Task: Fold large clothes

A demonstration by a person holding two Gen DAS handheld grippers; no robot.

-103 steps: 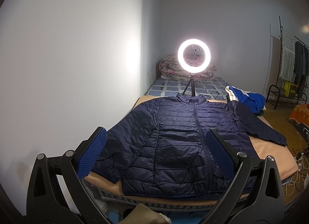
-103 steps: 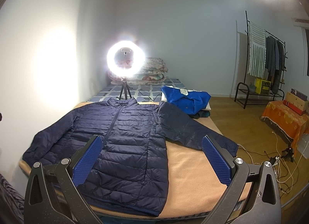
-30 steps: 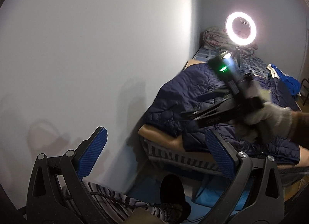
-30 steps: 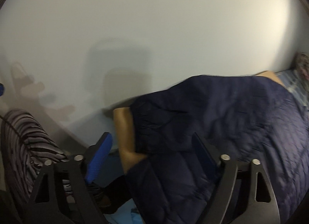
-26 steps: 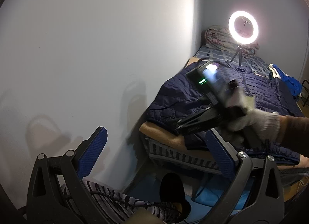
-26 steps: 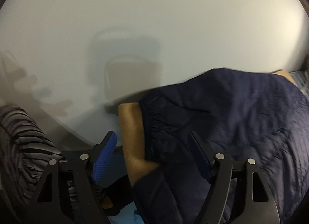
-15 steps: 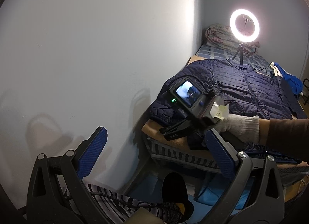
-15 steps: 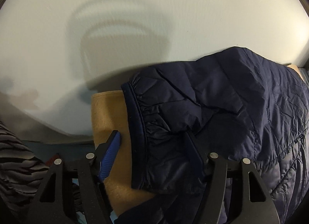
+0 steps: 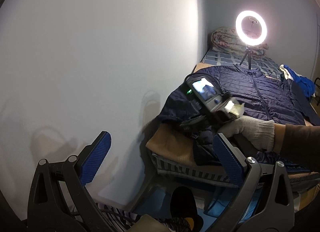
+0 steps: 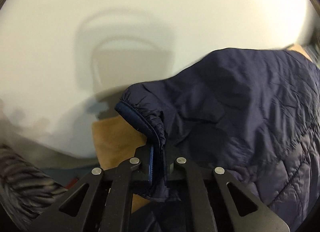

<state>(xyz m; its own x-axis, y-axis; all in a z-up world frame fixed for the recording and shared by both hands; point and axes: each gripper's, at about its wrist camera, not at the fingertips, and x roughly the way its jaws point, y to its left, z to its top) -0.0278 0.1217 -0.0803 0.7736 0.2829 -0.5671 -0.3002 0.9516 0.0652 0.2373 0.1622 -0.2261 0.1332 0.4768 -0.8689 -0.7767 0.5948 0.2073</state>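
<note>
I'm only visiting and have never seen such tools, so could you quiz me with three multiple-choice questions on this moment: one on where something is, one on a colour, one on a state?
1. Where does the ring light stand?
A. at the far end of the bed, beyond the jacket's collar
B. on the floor under the bed
C. on the jacket's sleeve

2. What colour is the jacket?
A. red
B. navy blue
C. white

3. What is the right gripper doing?
A. standing wide open over bare blanket
B. shut on nothing
C. shut on the sleeve cuff

Answers:
1 A, its tripod rises past the collar.
2 B, the quilted cloth is dark blue in both views.
3 C, the jaws have just closed, and the cuff's edge runs down between the pads.
</note>
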